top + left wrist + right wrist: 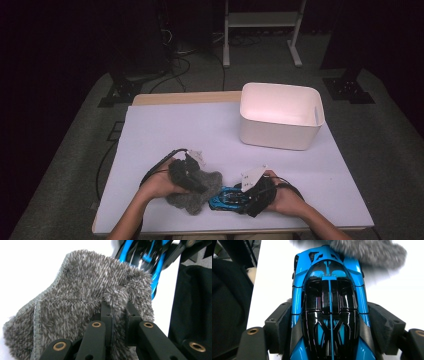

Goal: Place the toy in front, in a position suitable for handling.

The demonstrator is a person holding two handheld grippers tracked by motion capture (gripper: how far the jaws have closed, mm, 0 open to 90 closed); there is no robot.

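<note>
Cloth [196, 190] left of toy car [226, 198]

toy car [329, 315] rear cut off by bottom edge, nose under blurred grey cloth [362, 250], cloth's lower part cropped

Dark room; grey carpet floor [75, 150]; white metal stand [262, 30] at back; cables [175, 60] trailing on floor.

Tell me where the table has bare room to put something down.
Free: the wide stretch of table left of the white bin, and the strip right of the right gripper. Crowded: the near edge, where grey cloth and blue toy car meet.
</note>
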